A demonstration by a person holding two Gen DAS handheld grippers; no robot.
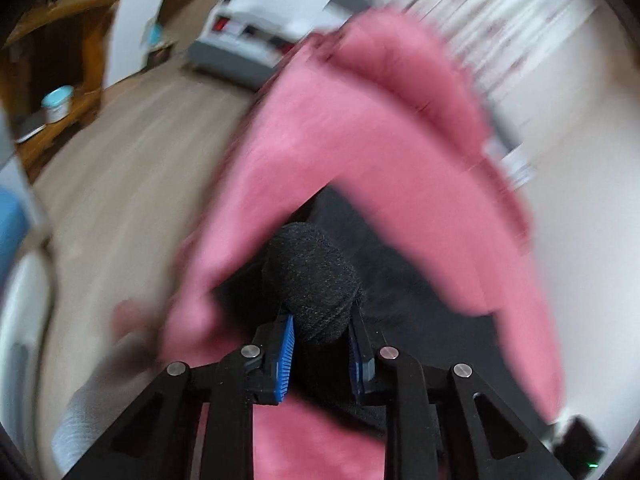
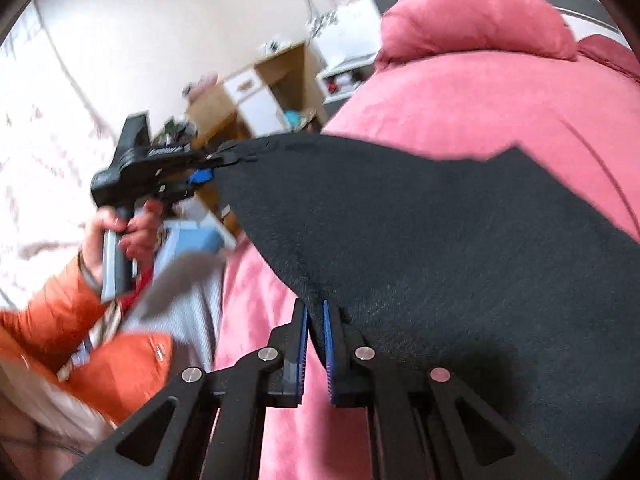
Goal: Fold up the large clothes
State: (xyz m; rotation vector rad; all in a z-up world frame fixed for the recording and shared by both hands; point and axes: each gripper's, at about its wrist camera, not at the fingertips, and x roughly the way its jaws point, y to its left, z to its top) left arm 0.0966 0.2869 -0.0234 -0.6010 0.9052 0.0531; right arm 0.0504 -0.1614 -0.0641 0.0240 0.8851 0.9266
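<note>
The black garment (image 2: 440, 240) hangs stretched between the two grippers, filling the middle and right of the right wrist view above a pink blanket (image 2: 480, 92). The right gripper (image 2: 316, 312) has its blue-padded fingers clamped on the garment's near edge at lower centre. The left gripper (image 1: 322, 320) pinches a bunched black fold at bottom centre of its blurred view, apparently the same garment. A hand (image 2: 120, 228) in an orange sleeve (image 2: 52, 312) holds that gripper's handle at left.

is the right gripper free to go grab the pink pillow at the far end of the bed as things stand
Probably not yet. The right gripper is shut on the black knit garment, stretched between it and the left gripper. The pink pillow lies beyond that cloth, so it would have to let go first.
</note>
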